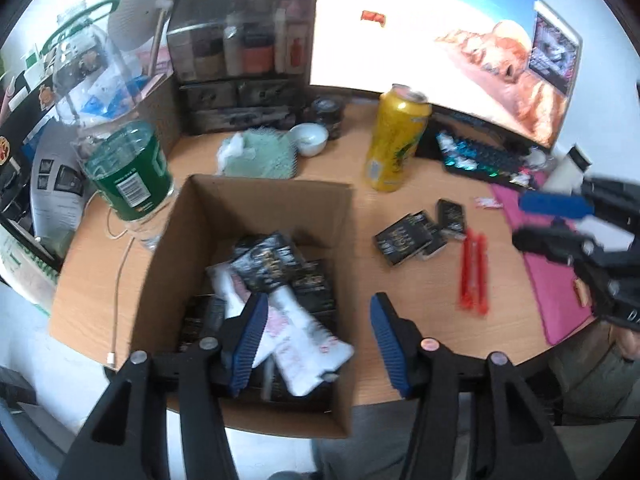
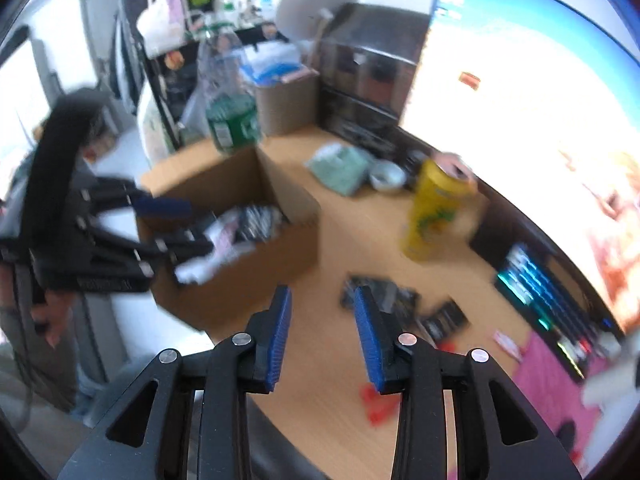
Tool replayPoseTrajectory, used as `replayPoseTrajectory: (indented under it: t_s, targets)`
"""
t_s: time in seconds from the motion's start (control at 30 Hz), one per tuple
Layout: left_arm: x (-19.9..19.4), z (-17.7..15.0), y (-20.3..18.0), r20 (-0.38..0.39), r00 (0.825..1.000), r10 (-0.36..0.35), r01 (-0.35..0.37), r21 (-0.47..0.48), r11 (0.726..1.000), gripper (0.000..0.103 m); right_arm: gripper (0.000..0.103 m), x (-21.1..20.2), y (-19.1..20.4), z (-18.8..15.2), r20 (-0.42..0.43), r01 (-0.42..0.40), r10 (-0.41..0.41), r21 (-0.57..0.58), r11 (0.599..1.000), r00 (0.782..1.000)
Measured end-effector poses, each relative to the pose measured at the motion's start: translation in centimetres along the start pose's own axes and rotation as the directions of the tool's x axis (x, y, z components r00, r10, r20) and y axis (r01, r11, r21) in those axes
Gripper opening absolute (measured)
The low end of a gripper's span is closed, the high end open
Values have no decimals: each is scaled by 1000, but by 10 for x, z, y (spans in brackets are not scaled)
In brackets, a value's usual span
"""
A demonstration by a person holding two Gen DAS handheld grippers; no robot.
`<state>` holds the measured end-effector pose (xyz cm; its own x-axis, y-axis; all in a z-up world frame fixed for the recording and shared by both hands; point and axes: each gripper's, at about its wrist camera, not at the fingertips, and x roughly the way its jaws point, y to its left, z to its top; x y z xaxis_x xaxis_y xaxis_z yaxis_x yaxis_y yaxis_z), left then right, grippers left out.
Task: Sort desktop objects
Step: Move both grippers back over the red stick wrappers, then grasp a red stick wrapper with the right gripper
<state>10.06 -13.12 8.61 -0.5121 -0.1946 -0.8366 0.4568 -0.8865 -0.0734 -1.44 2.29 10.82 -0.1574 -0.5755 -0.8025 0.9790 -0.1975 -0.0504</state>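
An open cardboard box (image 1: 248,200) stands on the wooden desk, holding black sachets (image 1: 268,260) and white packets (image 1: 304,340). My left gripper (image 1: 318,308) hangs open over the box's right half, its pads touching nothing. More black packets (image 1: 412,236) and red pens (image 1: 474,272) lie on the desk to the right of the box. My right gripper (image 2: 322,296) is open and empty above the desk between the box (image 2: 248,288) and the loose black packets (image 2: 404,300). In the left wrist view the right gripper (image 1: 560,220) shows over the pink mat.
A yellow can (image 1: 396,140) stands behind the loose packets. A large green-labelled water bottle (image 1: 128,168) stands left of the box. A white bowl (image 1: 308,138), a green pouch (image 1: 264,156), a keyboard (image 1: 480,156), a monitor (image 1: 440,20) and a pink mat (image 1: 552,280) surround them.
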Motion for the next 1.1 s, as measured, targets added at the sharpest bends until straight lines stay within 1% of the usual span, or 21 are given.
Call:
replayPoseTrajectory:
  t_s: [0.03, 0.07, 0.13, 0.17, 0.23, 0.3, 0.37, 0.43, 0.47, 0.53, 0.57, 0.63, 0.67, 0.7, 0.77, 0.87, 0.9, 1.0, 1.03, 1.1]
  targets:
    - [-1, -1, -5, 5, 1000, -22, 22, 8, 1000, 59, 34, -5, 1, -9, -9, 37, -37, -15, 999, 999]
    - [-2, -1, -9, 14, 999, -45, 44, 7, 999, 59, 34, -7, -1, -18, -19, 56, -56, -17, 998, 998]
    - [-2, -1, -18, 11, 998, -55, 55, 6, 998, 59, 34, -7, -13, -31, -43, 48, -47, 26, 998, 998]
    - [-4, -2, -26, 11, 999, -53, 53, 25, 998, 59, 34, -5, -21, -38, -54, 40, -37, 56, 998, 998]
    - [-9, 0, -49, 25, 997, -76, 73, 87, 994, 59, 34, 0, -38, -52, -74, 51, -43, 101, 994, 996]
    - [-6, 0, -69, 4, 995, -96, 95, 135, 986, 59, 34, 12, -61, -67, -100, 73, -56, 176, 982, 993]
    - [5, 0, -91, -22, 990, -137, 139, 170, 976, 60, 34, 27, -80, -79, -126, 72, -41, 245, 967, 991]
    - [27, -1, -111, -62, 985, -159, 167, 186, 968, 60, 34, 48, -95, -93, -157, 87, -40, 306, 948, 987]
    - [45, -3, -124, -95, 982, -162, 178, 194, 965, 60, 34, 58, -102, -101, -171, 90, -34, 336, 937, 985]
    - [71, -4, -143, -137, 978, -160, 188, 217, 958, 60, 34, 81, -119, -115, -197, 88, -7, 405, 910, 980]
    - [91, -4, -153, -161, 975, -151, 186, 235, 954, 60, 34, 91, -126, -121, -211, 96, -3, 432, 897, 977]
    - [116, -4, -164, -192, 973, -129, 176, 252, 952, 60, 34, 109, -138, -131, -232, 96, 20, 476, 874, 972]
    - [131, -2, -169, -213, 970, -120, 174, 257, 951, 60, 34, 113, -141, -133, -230, 93, 25, 486, 869, 973]
    - [138, -2, -170, -223, 968, -119, 175, 251, 952, 60, 34, 118, -146, -135, -222, 89, 32, 510, 855, 974]
    - [148, 0, -167, -234, 964, -128, 182, 222, 958, 60, 34, 124, -150, -137, -216, 77, 45, 526, 847, 975]
    - [155, 3, -162, -243, 962, -122, 174, 207, 963, 60, 34, 135, -148, -133, -213, 52, 70, 516, 855, 974]
    - [157, 3, -160, -240, 964, -119, 169, 203, 964, 60, 34, 137, -145, -129, -220, 73, 41, 485, 872, 975]
    - [161, 3, -162, -248, 961, -124, 176, 202, 963, 60, 22, 138, -140, -128, -260, 149, -42, 408, 901, 965]
    - [161, 3, -165, -252, 959, -126, 180, 205, 962, 60, 16, 136, -141, -130, -269, 161, -52, 400, 902, 962]
    - [163, 5, -173, -256, 958, -129, 189, 226, 956, 60, 14, 128, -149, -140, -286, 180, -63, 406, 896, 956]
